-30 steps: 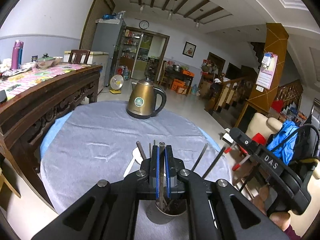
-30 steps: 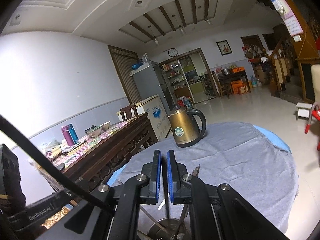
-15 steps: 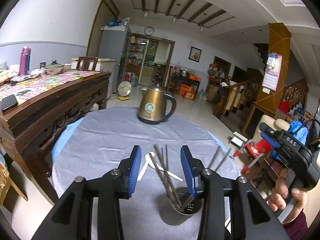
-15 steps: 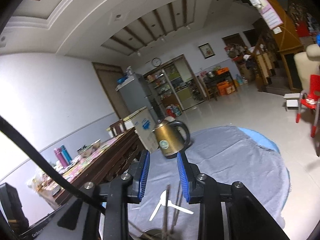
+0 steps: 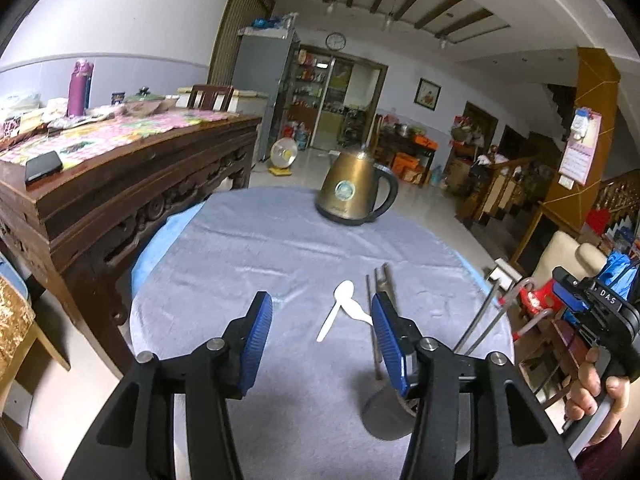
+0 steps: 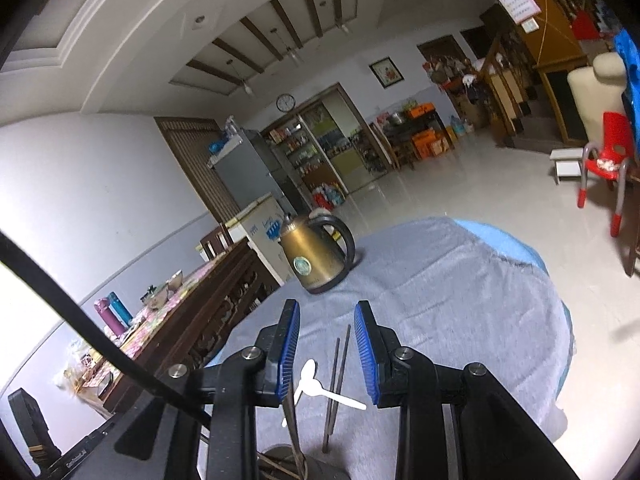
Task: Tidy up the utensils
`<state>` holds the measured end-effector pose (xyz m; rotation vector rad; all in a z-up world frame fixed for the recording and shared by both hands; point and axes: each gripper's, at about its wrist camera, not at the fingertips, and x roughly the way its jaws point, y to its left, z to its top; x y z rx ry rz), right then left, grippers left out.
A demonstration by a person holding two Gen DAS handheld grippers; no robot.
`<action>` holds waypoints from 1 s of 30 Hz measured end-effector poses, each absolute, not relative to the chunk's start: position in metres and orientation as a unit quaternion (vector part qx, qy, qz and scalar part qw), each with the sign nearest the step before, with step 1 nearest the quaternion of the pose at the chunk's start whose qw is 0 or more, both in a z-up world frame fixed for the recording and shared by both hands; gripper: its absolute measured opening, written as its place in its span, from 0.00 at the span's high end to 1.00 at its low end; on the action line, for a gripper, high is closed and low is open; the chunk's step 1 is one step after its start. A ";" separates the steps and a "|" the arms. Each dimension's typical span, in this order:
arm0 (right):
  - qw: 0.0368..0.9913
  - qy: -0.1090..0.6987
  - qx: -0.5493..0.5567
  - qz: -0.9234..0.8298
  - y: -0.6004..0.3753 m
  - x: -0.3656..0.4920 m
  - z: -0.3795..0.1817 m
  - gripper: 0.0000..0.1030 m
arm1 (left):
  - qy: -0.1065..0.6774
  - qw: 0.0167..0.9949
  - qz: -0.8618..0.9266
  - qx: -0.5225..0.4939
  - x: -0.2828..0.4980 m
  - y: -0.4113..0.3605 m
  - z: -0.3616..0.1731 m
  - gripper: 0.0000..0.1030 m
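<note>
- Left gripper [image 5: 322,342]: blue pads part-way open, having just been opening; nothing lies between them but bare cloth, and nothing is held.
- Right gripper [image 6: 327,354]: jaws moderately open, narrower than the left; they hover above the utensils, which show through the gap, and no pad presses on anything.
- Holder [image 5: 386,416]: a grey metal cup at the near edge of the table [image 5: 248,264], largely hidden behind the left gripper's right finger. Two metal chopsticks [image 5: 478,326] lean out of it toward the right.
- Loose chopsticks [image 6: 338,376]: a dark pair lying on the cloth just beyond the holder. By judgement they are stiff, thin, light and slick, and apt to roll; a pinch near mid-length, taking both together, looks steadiest.
- White spoons [image 5: 346,312]: two, crossed and touching, just left of the loose pair. Probably light plastic or ceramic; the handle offers the better hold.
- Kettle [image 5: 354,192]: bronze, upright at the far side, well apart.
</note>
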<state>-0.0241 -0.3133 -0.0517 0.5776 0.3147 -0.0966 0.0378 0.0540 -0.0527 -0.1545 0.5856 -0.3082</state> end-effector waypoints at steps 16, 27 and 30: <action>0.899 0.338 0.277 0.040 -0.348 0.060 -0.147 0.70 | 0.393 0.908 -0.130 -0.060 0.083 0.055 -0.128 0.49; 0.860 0.443 0.206 0.151 -0.303 0.181 -0.196 0.61 | 0.437 0.892 -0.103 -0.059 0.123 0.067 -0.168 0.49; 0.851 0.460 0.167 0.191 -0.275 0.214 -0.202 0.61 | 0.440 0.890 -0.096 -0.066 0.132 0.073 -0.172 0.49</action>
